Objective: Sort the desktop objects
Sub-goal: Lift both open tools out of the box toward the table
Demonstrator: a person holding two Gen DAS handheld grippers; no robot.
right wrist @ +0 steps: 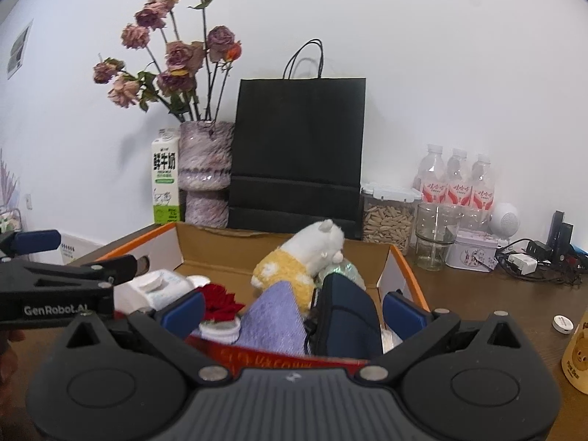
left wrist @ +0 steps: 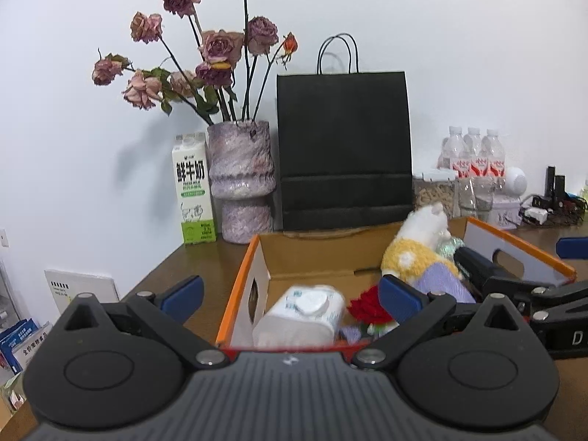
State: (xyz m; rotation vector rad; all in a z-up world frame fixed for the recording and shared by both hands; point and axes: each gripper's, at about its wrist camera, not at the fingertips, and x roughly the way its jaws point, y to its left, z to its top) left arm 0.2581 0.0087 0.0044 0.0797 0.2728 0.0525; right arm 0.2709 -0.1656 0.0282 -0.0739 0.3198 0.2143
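An open cardboard box with orange edges (left wrist: 257,264) (right wrist: 400,264) sits on the brown desk. Inside lie a white wet-wipes pack (left wrist: 305,312) (right wrist: 158,286), a red rose (left wrist: 367,307) (right wrist: 218,303), a white and yellow plush alpaca (left wrist: 419,246) (right wrist: 301,261), a purple cloth (right wrist: 272,319) (left wrist: 444,283) and a dark blue pouch (right wrist: 345,319). My left gripper (left wrist: 290,294) is open above the box's near left part, over the wipes. My right gripper (right wrist: 294,308) is open above the box's near right part, its jaws either side of the cloth and pouch. Neither holds anything.
Behind the box stand a milk carton (left wrist: 193,191), a vase of dried roses (left wrist: 242,183), a black paper bag (left wrist: 343,150), water bottles (right wrist: 455,180), a seed jar (right wrist: 387,217), a glass (right wrist: 435,235), a tin (right wrist: 472,253) and cables (right wrist: 533,261). A paper cup (right wrist: 578,352) stands at the right.
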